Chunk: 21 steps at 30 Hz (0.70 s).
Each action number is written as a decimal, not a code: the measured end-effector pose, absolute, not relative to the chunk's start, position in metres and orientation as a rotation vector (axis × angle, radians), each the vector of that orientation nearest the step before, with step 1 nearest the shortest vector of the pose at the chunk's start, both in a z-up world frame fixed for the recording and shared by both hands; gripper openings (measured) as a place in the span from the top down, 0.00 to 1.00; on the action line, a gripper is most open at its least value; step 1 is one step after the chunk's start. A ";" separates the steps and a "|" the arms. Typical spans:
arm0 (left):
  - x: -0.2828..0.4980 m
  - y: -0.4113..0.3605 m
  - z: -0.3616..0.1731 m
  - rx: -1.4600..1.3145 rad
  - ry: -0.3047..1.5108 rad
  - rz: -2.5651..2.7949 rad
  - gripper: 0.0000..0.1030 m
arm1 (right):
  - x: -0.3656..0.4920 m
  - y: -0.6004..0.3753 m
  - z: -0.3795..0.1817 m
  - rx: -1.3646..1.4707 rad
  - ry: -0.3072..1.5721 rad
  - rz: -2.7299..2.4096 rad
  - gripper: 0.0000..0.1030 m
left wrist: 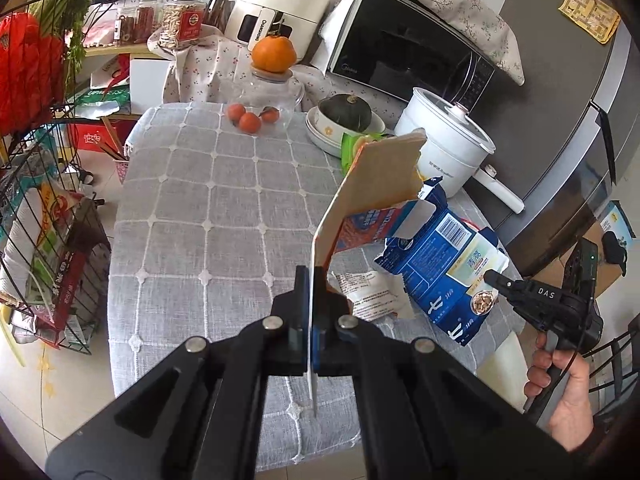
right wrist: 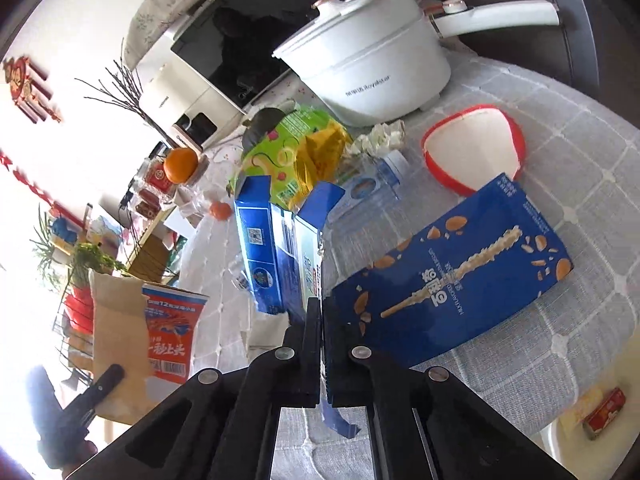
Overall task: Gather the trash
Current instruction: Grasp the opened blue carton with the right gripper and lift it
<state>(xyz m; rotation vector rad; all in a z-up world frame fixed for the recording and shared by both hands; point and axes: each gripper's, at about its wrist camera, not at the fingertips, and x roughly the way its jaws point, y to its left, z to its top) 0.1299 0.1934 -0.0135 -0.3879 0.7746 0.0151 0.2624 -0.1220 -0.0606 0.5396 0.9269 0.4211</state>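
My left gripper point(left wrist: 312, 280) is shut on a flattened red-and-white carton with a brown inside point(left wrist: 376, 184), held upright above the grey checked tablecloth point(left wrist: 208, 216); the carton also shows in the right wrist view point(right wrist: 168, 328). My right gripper point(right wrist: 321, 312) is shut on a torn blue-and-white box point(right wrist: 276, 256); in the left wrist view that box point(left wrist: 440, 264) hangs from the right gripper point(left wrist: 494, 278). A dark blue biscuit-stick box point(right wrist: 452, 276), a red-and-white paper bowl point(right wrist: 472, 152), a clear plastic bottle point(right wrist: 368, 192), a green-yellow wrapper point(right wrist: 296, 152) and a white printed wrapper point(left wrist: 372, 296) lie on the table.
A white electric pot point(left wrist: 448, 140), a microwave point(left wrist: 412, 48), an air fryer point(left wrist: 280, 4), a bowl with a squash point(left wrist: 344, 116), a glass jar with an orange on it point(left wrist: 272, 80) and small oranges point(left wrist: 248, 118) crowd the far side. A wire rack point(left wrist: 44, 208) stands at the left.
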 end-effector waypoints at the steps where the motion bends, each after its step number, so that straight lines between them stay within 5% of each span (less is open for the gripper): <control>1: 0.131 0.192 -0.013 -0.395 0.775 0.005 0.99 | 0.261 -0.126 -0.056 0.542 0.916 0.422 0.98; 21: 0.144 0.073 -0.011 -0.314 0.822 -0.244 0.99 | 0.180 -0.278 0.006 0.554 0.830 0.283 0.98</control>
